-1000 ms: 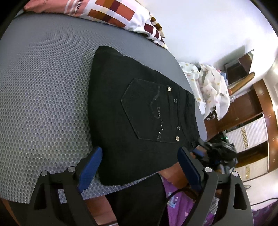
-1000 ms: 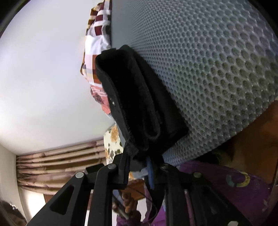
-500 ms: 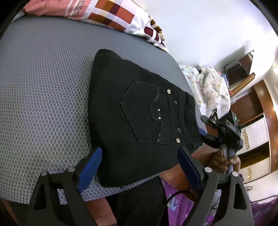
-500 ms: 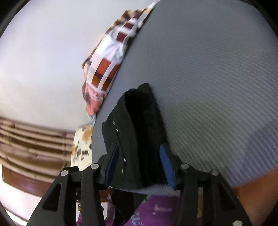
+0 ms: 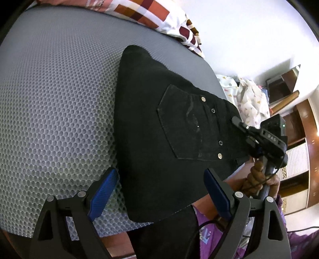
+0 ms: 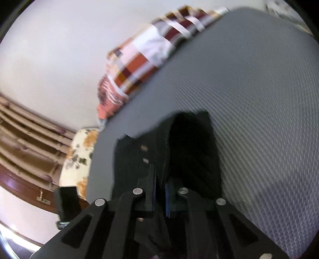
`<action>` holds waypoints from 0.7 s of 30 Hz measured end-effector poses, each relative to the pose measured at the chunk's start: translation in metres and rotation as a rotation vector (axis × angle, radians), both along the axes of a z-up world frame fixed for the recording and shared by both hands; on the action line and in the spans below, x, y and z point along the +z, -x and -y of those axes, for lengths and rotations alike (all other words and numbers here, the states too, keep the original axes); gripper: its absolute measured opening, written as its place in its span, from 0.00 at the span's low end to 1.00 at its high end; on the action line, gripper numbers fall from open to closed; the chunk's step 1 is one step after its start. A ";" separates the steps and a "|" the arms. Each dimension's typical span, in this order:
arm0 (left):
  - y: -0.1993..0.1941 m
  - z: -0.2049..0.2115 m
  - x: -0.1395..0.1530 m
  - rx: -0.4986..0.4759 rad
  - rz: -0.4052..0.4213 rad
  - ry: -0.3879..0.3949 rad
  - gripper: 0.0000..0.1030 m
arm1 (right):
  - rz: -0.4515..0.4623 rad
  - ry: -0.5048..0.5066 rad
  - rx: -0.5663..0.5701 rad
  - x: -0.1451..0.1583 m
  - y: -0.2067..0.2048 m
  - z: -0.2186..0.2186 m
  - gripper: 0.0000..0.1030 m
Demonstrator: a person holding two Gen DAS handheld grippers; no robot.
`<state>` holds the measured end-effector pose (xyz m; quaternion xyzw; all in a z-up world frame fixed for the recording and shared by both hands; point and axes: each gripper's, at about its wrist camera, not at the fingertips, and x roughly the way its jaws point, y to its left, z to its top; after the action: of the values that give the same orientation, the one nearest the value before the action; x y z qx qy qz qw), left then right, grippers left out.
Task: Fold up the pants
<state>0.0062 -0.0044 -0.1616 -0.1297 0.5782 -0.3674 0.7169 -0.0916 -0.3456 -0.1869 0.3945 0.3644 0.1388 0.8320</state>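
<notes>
The black pants (image 5: 159,127) lie folded into a compact stack on the grey mesh bed surface (image 5: 55,103), back pocket with metal studs facing up. My left gripper (image 5: 159,193) is open, its blue pads on either side of the stack's near edge, holding nothing. In the left wrist view my right gripper (image 5: 242,124) is at the waistband edge on the right. In the right wrist view the pants (image 6: 191,151) sit ahead, and my right gripper (image 6: 160,191) has its blue pads closed on the near edge of the fabric.
A checked red and white pillow (image 5: 151,14) lies at the bed's far end. A patterned white cloth (image 5: 251,99) and wooden furniture (image 5: 307,127) stand to the right of the bed. Curtains (image 6: 26,139) show at left in the right wrist view.
My right gripper opened half a second ago and has now closed on the pants' waistband edge while rising and tilting. The left gripper has stayed open in place.
</notes>
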 end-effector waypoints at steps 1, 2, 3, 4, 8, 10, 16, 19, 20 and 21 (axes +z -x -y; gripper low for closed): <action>0.000 -0.001 -0.001 -0.001 -0.004 0.000 0.85 | -0.026 0.008 -0.006 -0.007 -0.002 0.001 0.07; 0.001 -0.002 -0.003 -0.003 -0.006 -0.001 0.85 | -0.052 -0.004 -0.011 -0.017 -0.001 0.003 0.07; 0.001 -0.002 -0.003 -0.004 -0.006 -0.003 0.85 | -0.075 -0.026 -0.018 -0.027 0.002 0.005 0.07; 0.003 -0.001 -0.004 -0.003 -0.007 -0.002 0.85 | -0.091 -0.065 -0.025 -0.038 0.005 0.009 0.07; 0.004 0.002 -0.004 -0.012 -0.006 -0.015 0.85 | -0.082 -0.226 -0.039 -0.054 0.015 0.017 0.14; 0.006 0.003 -0.002 -0.015 -0.001 -0.019 0.85 | -0.086 -0.260 -0.042 -0.055 0.021 0.017 0.16; 0.005 -0.002 0.007 -0.003 0.011 -0.002 0.85 | -0.090 -0.208 -0.071 -0.036 0.068 0.015 0.27; 0.004 -0.005 0.007 -0.004 0.008 0.002 0.85 | -0.086 -0.198 -0.054 -0.028 0.084 0.011 0.28; 0.005 -0.006 0.006 -0.007 0.008 0.000 0.86 | -0.094 -0.190 -0.042 -0.028 0.085 0.008 0.28; 0.005 -0.007 0.006 -0.010 0.008 -0.002 0.86 | -0.090 -0.165 -0.038 -0.026 0.085 0.003 0.28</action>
<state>0.0015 0.0027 -0.1558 -0.1246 0.5765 -0.3707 0.7174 -0.1770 -0.3485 -0.2131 0.4743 0.3813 0.1349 0.7819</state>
